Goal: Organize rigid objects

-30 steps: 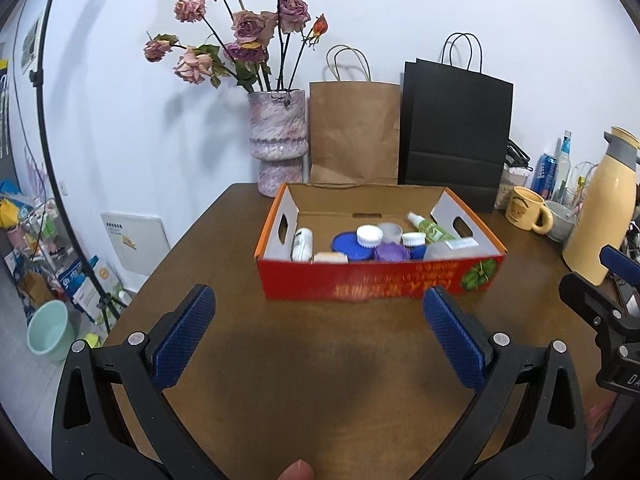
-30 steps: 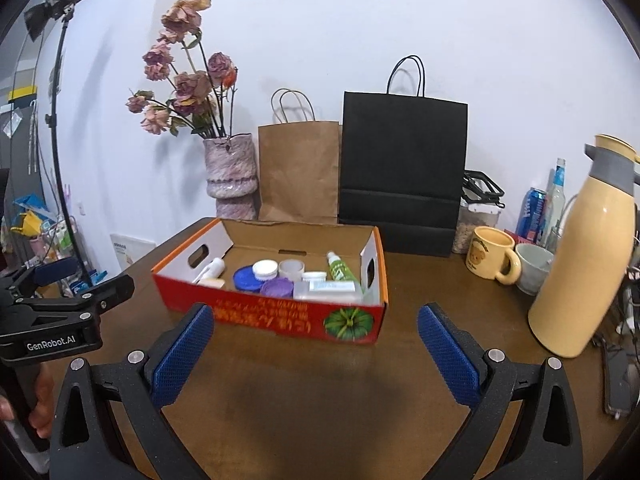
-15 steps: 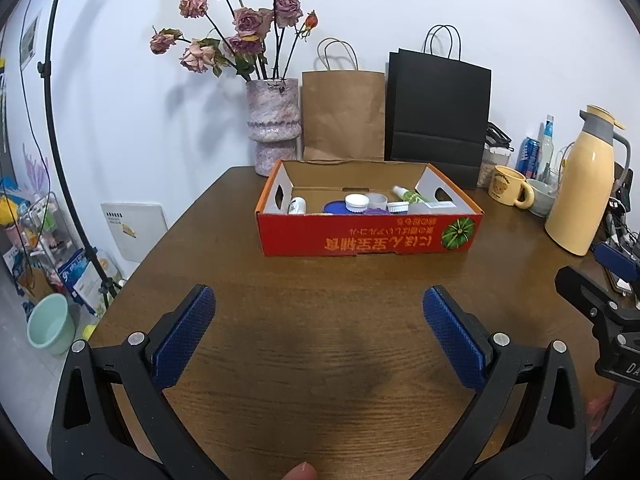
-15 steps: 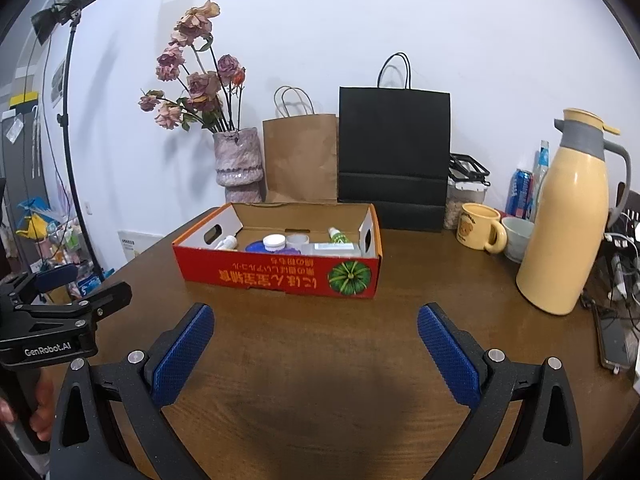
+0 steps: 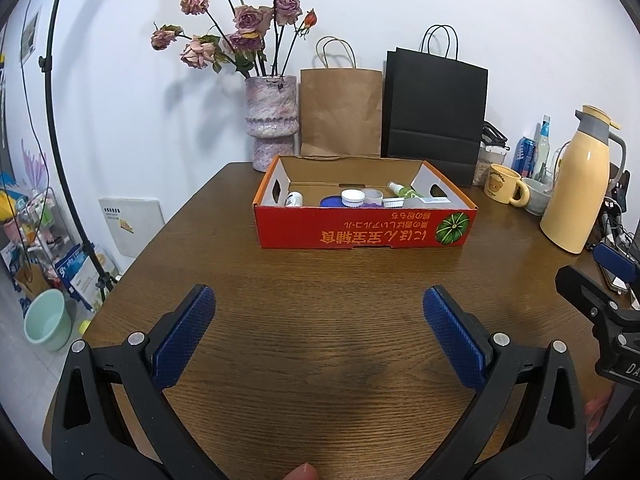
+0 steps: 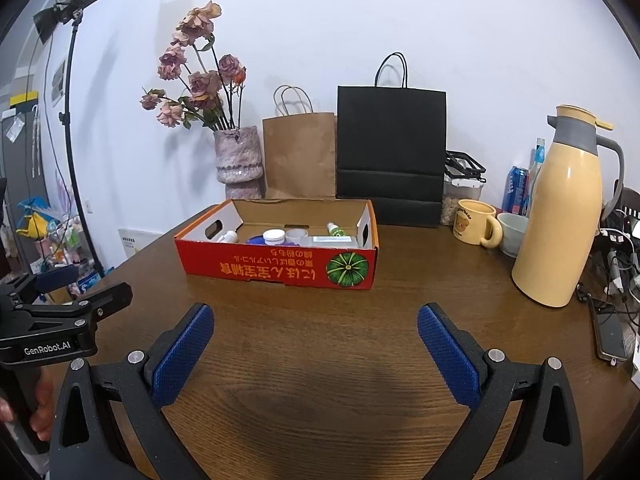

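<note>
Hovering my left gripper (image 5: pixel 318 324) and right gripper (image 6: pixel 314 334) above the wooden surface (image 5: pixel 320 292), both jaws wide apart, red box (image 5: pixel 366 234) of small containers ahead

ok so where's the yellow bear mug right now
The yellow ceramic bear mug stands at the back right of the brown wooden table, between the clear lidded food jar and the pale grey bowl, left of the cream thermos jug.

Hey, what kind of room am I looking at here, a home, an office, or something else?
Probably a lived-in home or small studio room: a wooden table against a white wall carries a vase of dried roses, paper shopping bags, a thermos jug and a bear mug.
</note>
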`<state>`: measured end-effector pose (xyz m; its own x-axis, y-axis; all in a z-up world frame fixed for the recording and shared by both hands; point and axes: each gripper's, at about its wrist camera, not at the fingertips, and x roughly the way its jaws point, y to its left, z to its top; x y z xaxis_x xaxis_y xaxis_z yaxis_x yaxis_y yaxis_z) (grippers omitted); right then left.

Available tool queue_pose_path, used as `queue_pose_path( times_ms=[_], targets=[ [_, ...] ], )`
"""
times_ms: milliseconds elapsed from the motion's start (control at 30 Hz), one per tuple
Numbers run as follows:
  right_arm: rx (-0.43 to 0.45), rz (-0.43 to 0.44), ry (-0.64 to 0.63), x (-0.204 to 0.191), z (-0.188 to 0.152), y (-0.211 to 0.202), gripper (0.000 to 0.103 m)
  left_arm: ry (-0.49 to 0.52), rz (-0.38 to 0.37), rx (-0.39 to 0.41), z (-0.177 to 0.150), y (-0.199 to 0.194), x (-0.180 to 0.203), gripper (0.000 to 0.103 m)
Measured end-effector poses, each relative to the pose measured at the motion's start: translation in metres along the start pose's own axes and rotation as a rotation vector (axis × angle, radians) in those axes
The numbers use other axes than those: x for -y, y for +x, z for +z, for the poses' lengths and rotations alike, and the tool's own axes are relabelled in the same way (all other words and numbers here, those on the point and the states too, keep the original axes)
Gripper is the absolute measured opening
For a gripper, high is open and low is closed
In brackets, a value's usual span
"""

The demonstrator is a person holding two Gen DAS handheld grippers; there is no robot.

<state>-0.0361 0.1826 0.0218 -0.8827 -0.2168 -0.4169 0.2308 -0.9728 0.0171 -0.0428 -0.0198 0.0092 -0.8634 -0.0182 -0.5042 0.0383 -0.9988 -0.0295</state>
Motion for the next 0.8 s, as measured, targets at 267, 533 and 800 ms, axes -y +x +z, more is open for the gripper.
queue_pose_path(
  times_ms=[267, 533, 800],
  targets=[
    [0.002, 0.000, 0.000, -0.0006, 0.0008, -0.0016, 0.103, 0.001, -0.005, -0.003, -0.0008, -0.0020, 0.0009, 0.103],
    [0.002, 0.001, -0.001, -0.0002, 0.0004, -0.0015, 0.103, 0.003, -0.009, -0.006, 0.0004, -0.0009, 0.0011, 0.103],
    [0.002, 0.000, -0.001, -0.0006, 0.0002, -0.0015, 0.103, 0.002, -0.011, -0.001, 0.0017, -0.0016, 0.0009, 0.103]
  ],
)
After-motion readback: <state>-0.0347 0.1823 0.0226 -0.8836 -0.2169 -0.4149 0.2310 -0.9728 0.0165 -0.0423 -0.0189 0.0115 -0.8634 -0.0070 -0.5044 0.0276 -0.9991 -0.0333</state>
